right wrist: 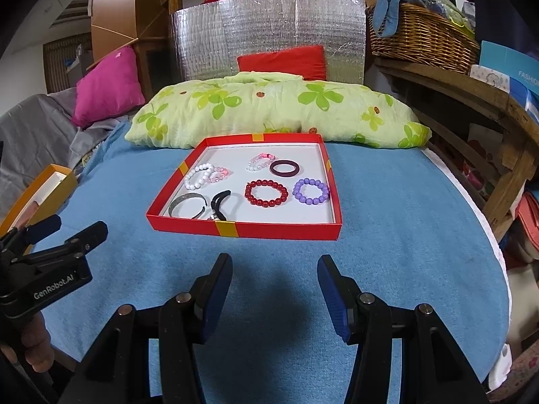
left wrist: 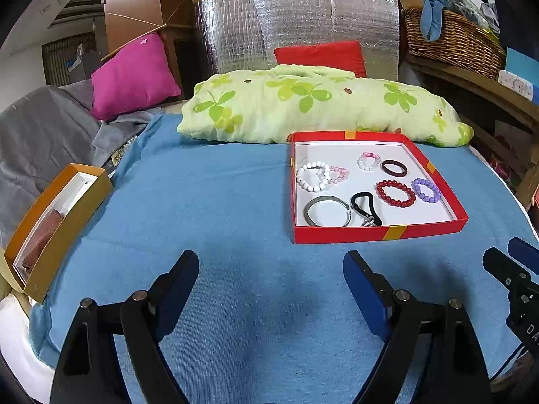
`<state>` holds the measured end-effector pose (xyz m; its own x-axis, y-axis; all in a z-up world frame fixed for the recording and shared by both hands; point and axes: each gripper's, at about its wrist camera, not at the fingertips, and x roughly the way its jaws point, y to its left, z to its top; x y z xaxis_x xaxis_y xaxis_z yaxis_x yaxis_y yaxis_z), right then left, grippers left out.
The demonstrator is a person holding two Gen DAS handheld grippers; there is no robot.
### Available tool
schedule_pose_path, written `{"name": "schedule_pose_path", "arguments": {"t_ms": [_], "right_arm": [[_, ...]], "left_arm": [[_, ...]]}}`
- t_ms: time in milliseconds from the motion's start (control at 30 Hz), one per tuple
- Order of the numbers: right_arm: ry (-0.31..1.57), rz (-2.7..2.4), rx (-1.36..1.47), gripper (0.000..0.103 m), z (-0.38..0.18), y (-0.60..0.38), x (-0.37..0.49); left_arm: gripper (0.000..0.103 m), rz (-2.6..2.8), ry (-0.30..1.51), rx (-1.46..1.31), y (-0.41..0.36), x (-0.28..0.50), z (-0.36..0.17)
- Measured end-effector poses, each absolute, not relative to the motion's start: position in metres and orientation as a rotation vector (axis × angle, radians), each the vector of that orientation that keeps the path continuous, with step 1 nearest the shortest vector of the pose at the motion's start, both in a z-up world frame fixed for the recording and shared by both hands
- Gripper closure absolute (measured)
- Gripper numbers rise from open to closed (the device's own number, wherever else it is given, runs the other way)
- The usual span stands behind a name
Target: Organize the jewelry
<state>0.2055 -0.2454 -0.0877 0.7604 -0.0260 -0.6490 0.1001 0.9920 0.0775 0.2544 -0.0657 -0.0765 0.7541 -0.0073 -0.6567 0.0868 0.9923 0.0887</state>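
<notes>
A red shallow box (left wrist: pixel 377 234) (right wrist: pixel 246 228) on the blue cloth holds several bracelets: white beads (left wrist: pixel 313 176), red beads (left wrist: pixel 395 193) (right wrist: pixel 266 192), purple beads (left wrist: pixel 426 190) (right wrist: pixel 310 191), a dark ring (right wrist: pixel 285 168), a grey metal bangle (left wrist: pixel 327 211) and a black hair tie (left wrist: pixel 365 207). My left gripper (left wrist: pixel 271 269) is open and empty, short of the box and to its left. My right gripper (right wrist: pixel 275 271) is open and empty, just in front of the box. An orange box (left wrist: pixel 57 229) with a white lining lies at the left.
A green-leaf pillow (left wrist: pixel 303 104) lies behind the red box. A pink cushion (left wrist: pixel 131 77) and grey cloth sit at the left. A silver foil panel (left wrist: pixel 296 27) stands behind. A wicker basket (right wrist: pixel 421 37) sits on a wooden shelf at the right.
</notes>
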Motion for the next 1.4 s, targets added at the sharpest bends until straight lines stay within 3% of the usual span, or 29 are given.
{"name": "schedule_pose_path", "arguments": {"t_ms": [1400], "right_arm": [[0.702,-0.071,0.117,0.046,-0.0893,-0.2452,0.2059]], "left_arm": [[0.015,-0.034,0.712,0.111,-0.0638,0.2538,-0.0742]]}}
